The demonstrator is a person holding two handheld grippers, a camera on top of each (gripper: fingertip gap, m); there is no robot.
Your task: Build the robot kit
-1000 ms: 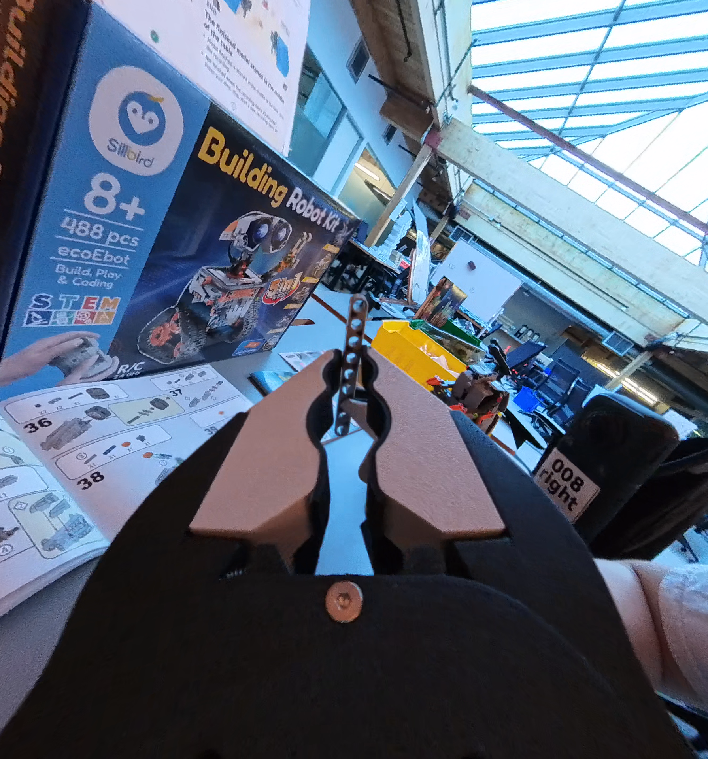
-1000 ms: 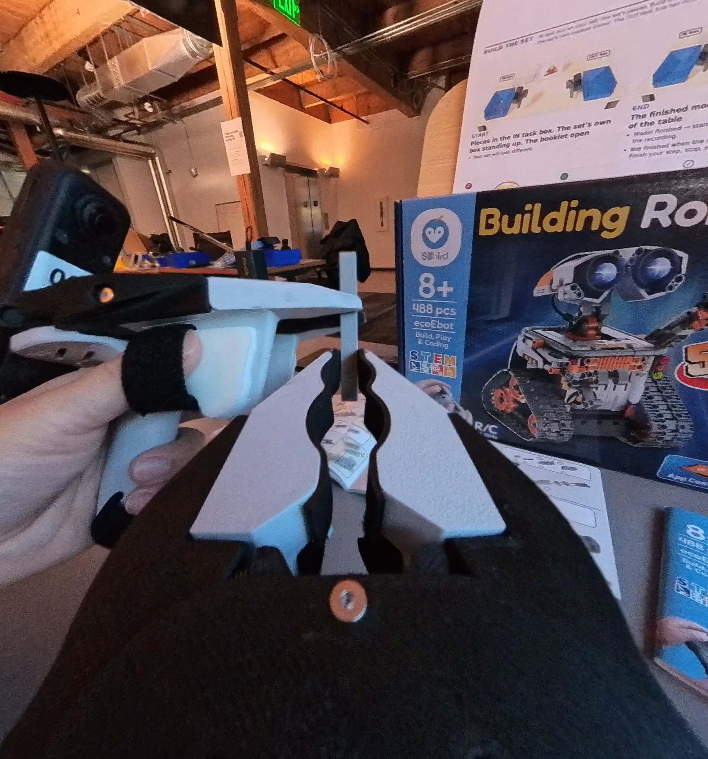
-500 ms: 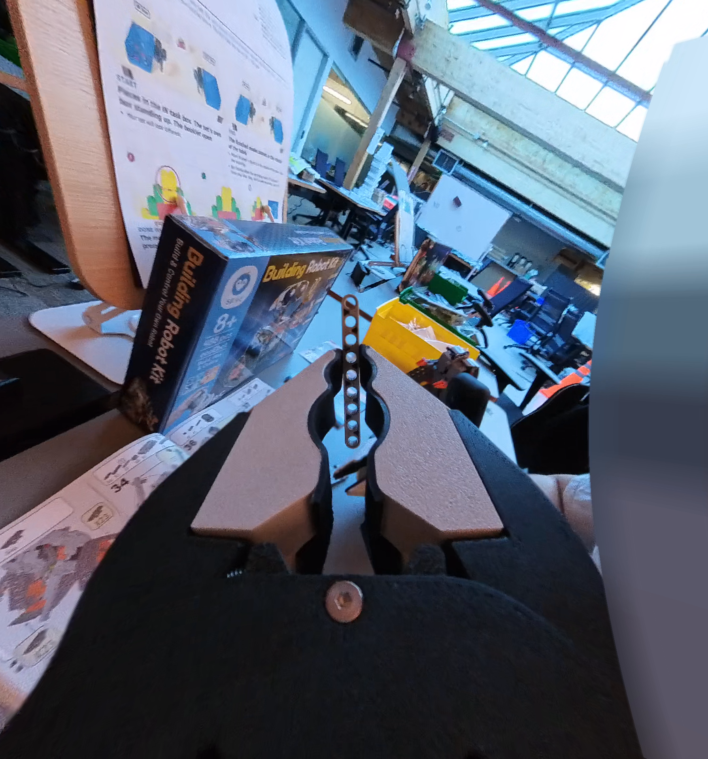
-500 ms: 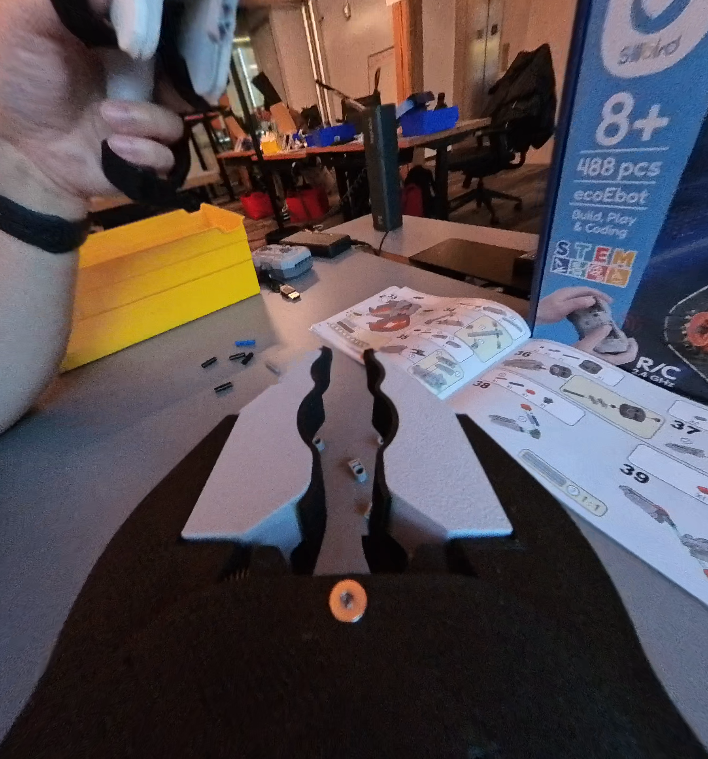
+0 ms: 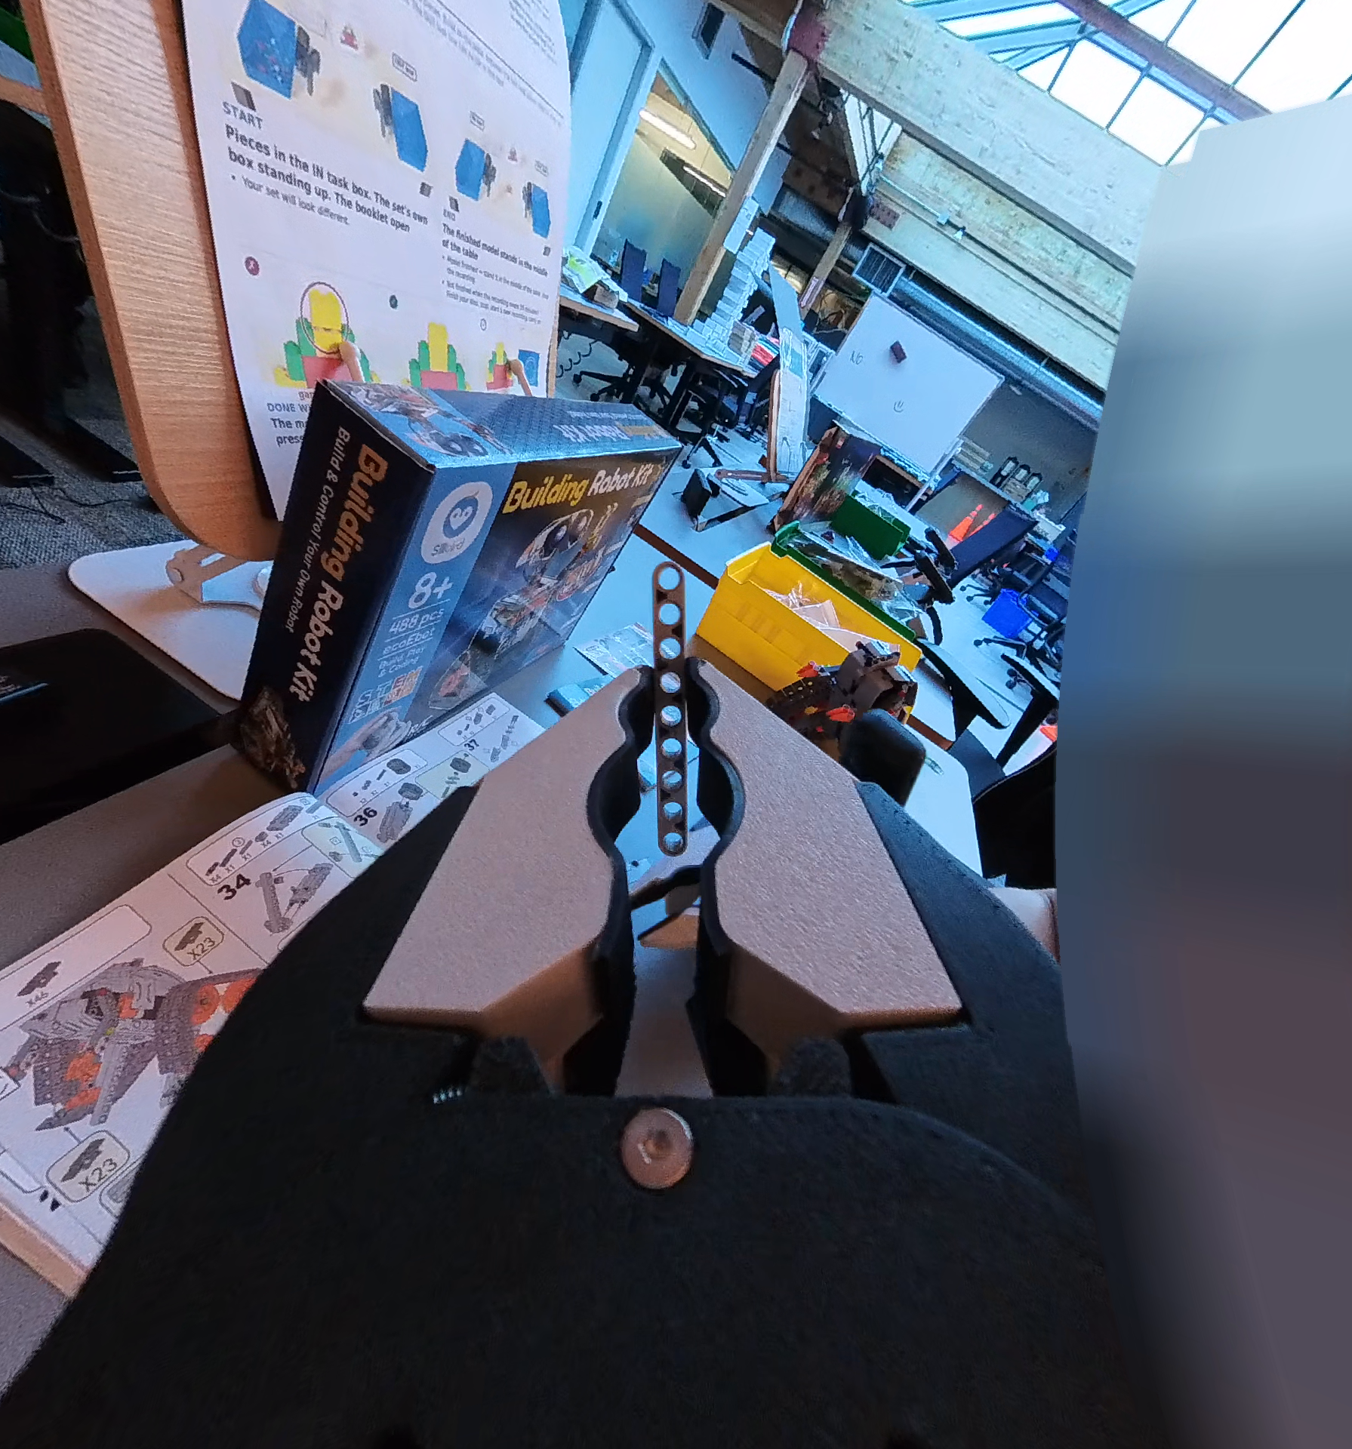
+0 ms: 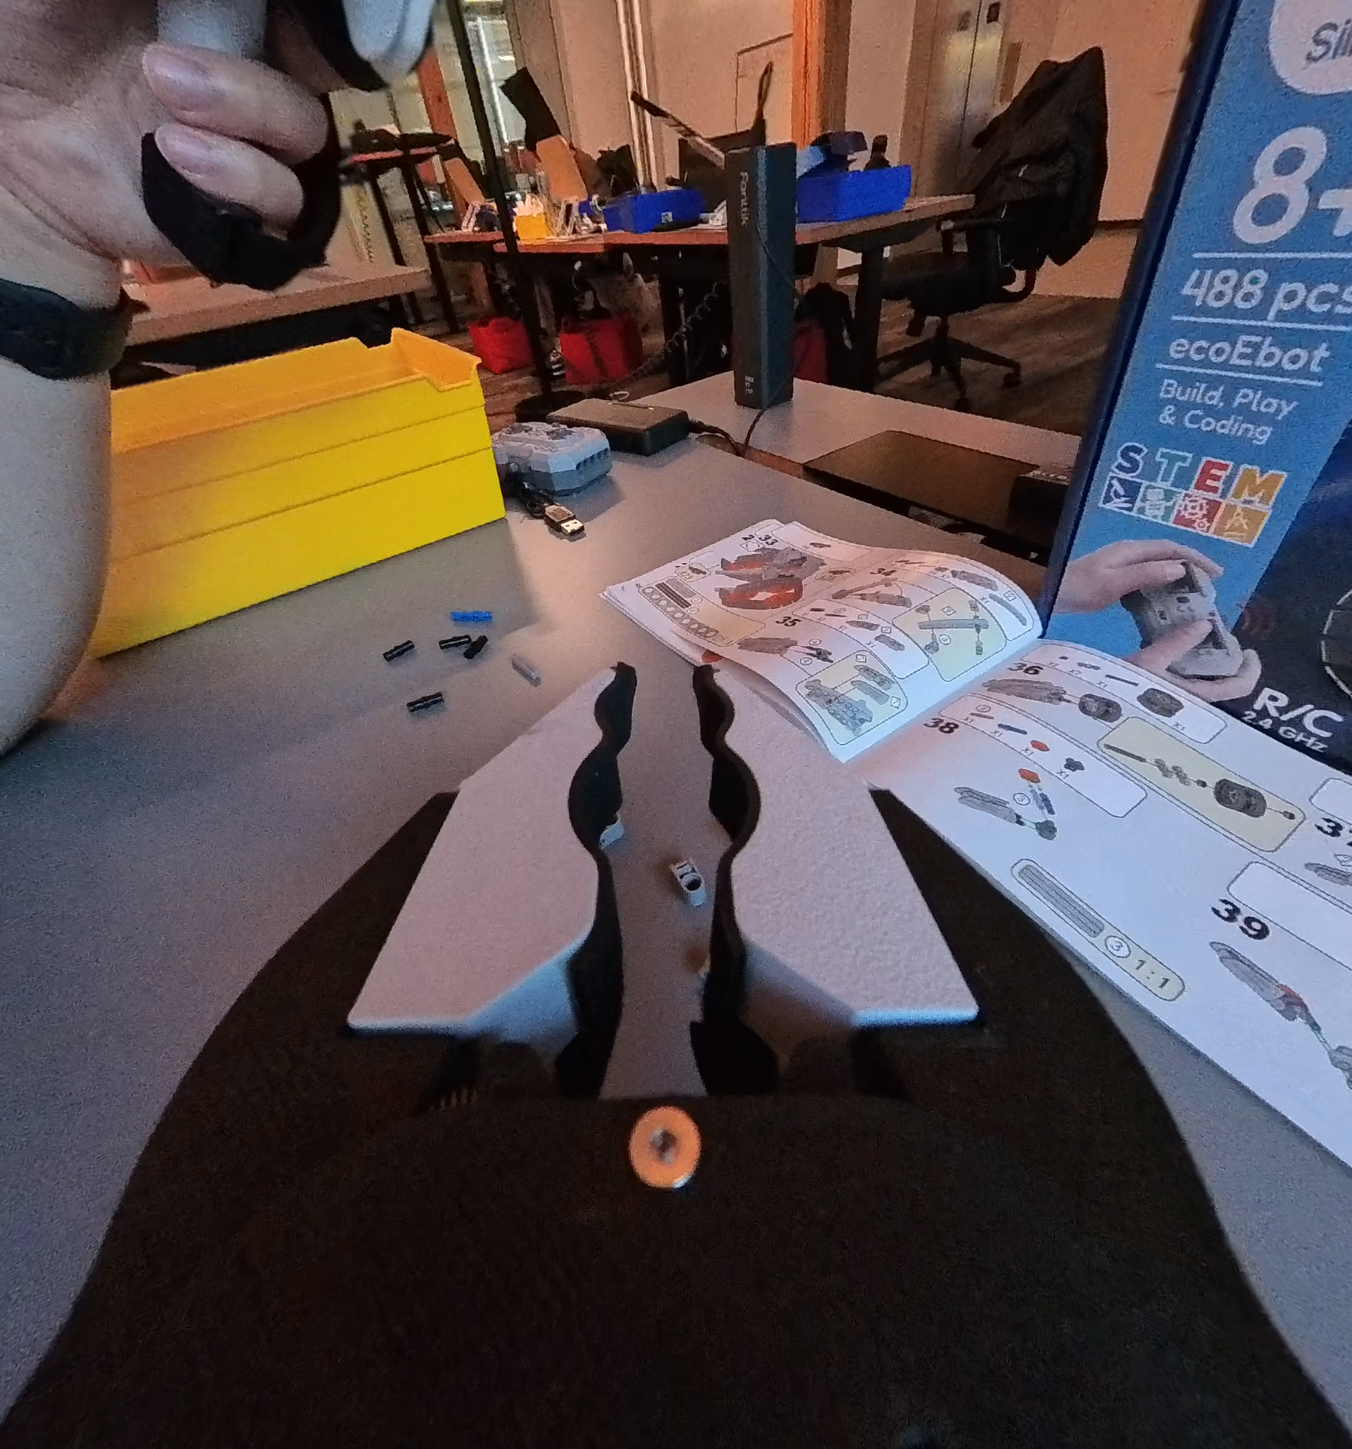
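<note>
1. The left gripper is pressed together on a dark perforated beam. It pinches the beam at mid-length, so the strip stands upright and pokes out toward 12 o'clock past the tips.
2. A second ago both claws met on this beam. Now the right gripper has let go and tipped down toward the table, so the beam rides in the left claw alone.
3. The right claw holds nothing. Its jaws stand narrowly parted, and a small grey connector lying on the table shows through the gap.
4. In the right wrist view, a few black pins and a blue pin lie loose at 11 o'clock from the tips. A yellow bin stands beyond them at 10 o'clock, with a grey hub just beside it.
5. The open booklet lies at 1 to 3 o'clock, against the foot of the upright kit box.
6. A hand with a black strap fills the 10 o'clock corner, well above the table.
7. In the left wrist view, a dark, partly built model sits at 1 o'clock near the bin. A printed sheet on a wooden stand rises at 11 o'clock behind the box.
8. The room is an open workshop with desks, office chairs, a whiteboard, timber beams and a skylight.
</note>
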